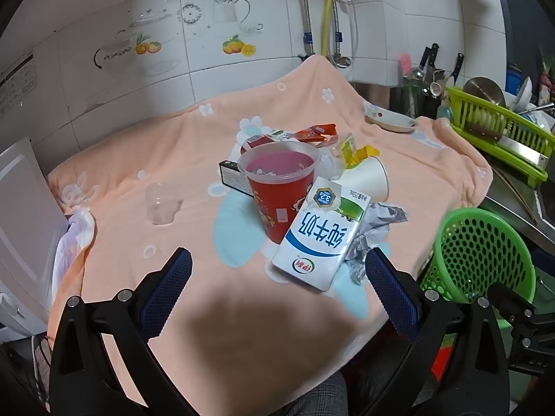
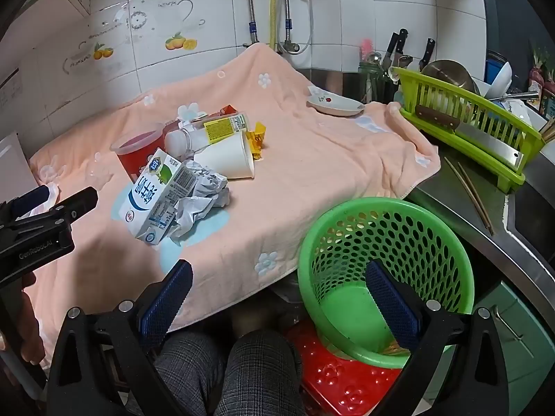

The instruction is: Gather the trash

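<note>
A heap of trash lies on a peach towel (image 1: 138, 159): a red cup with a cloudy lid (image 1: 281, 187), a white and blue milk carton (image 1: 322, 232) leaning on it, crumpled grey paper (image 1: 374, 228), a tipped white paper cup (image 1: 367, 176), red wrappers (image 1: 312, 131) and a small clear cup (image 1: 161, 204). My left gripper (image 1: 277, 254) is open just short of the carton, touching nothing. My right gripper (image 2: 277, 267) is open and holds nothing, one finger over the green perforated basket (image 2: 347, 208). The carton (image 2: 156, 194), paper (image 2: 204, 194) and a yellow-label bottle (image 2: 211, 131) lie to its left.
A plate (image 2: 334, 104) sits at the towel's far right corner. A green dish rack (image 2: 468, 128) with a cleaver, knives and chopsticks (image 2: 471, 190) fill the counter on the right. The basket stands on a red stool (image 2: 347, 374) beside the person's knees (image 2: 225, 364).
</note>
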{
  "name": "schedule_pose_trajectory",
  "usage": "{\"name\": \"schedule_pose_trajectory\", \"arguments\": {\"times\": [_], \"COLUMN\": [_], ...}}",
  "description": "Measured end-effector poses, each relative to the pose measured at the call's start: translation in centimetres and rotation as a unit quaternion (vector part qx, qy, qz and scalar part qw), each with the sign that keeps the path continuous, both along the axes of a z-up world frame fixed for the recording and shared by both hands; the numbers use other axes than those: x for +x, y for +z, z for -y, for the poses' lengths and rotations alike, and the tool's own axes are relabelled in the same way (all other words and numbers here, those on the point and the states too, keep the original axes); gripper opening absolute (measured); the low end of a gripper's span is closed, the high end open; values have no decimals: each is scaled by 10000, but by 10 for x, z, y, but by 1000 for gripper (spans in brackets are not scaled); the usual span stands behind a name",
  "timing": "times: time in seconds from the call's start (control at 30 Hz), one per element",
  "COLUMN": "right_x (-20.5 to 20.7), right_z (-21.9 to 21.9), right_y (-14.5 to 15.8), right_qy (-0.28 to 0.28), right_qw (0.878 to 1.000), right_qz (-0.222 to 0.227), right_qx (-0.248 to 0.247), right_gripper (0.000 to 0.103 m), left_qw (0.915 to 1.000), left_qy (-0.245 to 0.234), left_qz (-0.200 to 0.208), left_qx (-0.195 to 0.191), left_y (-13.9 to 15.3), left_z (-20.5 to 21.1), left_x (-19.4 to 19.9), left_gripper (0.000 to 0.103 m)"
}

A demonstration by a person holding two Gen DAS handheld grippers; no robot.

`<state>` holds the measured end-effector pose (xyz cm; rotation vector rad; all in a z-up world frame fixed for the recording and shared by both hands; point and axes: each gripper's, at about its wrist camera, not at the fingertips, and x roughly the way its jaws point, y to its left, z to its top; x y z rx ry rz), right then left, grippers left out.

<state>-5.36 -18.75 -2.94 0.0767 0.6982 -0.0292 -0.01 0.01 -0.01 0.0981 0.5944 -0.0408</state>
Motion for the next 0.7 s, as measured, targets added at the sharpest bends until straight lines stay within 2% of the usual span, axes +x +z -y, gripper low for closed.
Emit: {"name": "schedule_pose_trajectory", "arguments": {"times": [0.7], "right_x": [-1], "right_z": [-3], "right_y": [4], "right_qy": [24], "right_qw": [10000], "right_qz": [49], "right_qx": [-47], "right_gripper": [97], "left_qw": [10000], "left_qy": [-50], "left_qz": [-12], "left_qx": [33], "left_y": [3], "left_z": [2], "left_x": [-2], "left_gripper": [98]}}
